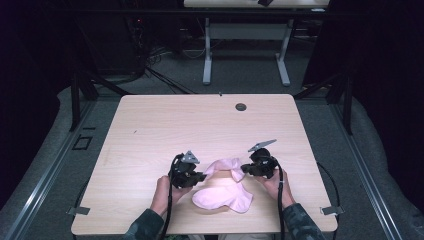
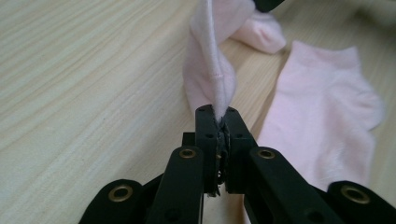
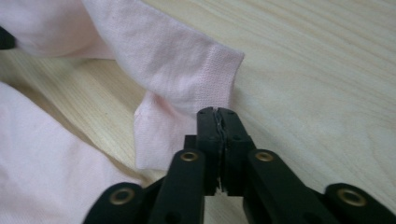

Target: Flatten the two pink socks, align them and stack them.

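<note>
Pinching one pink sock (image 1: pixel 225 166) betw. both grippers, left (image 2: pixel 217 112) & right (image 3: pixel 218 112) fingers clamped tight on fabric.

High view overlooks the table (image 1: pixel 150 125); gripper views sit close above it.

Two pink socks (image 1: pixel 223 198), two hand-held grippers (image 1: pixel 201 176), one table (image 1: pixel 165 125).

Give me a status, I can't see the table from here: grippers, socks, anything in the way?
Both grippers, left and right, shut on the raised sock. Second sock flat on table. Nothing in the way.
</note>
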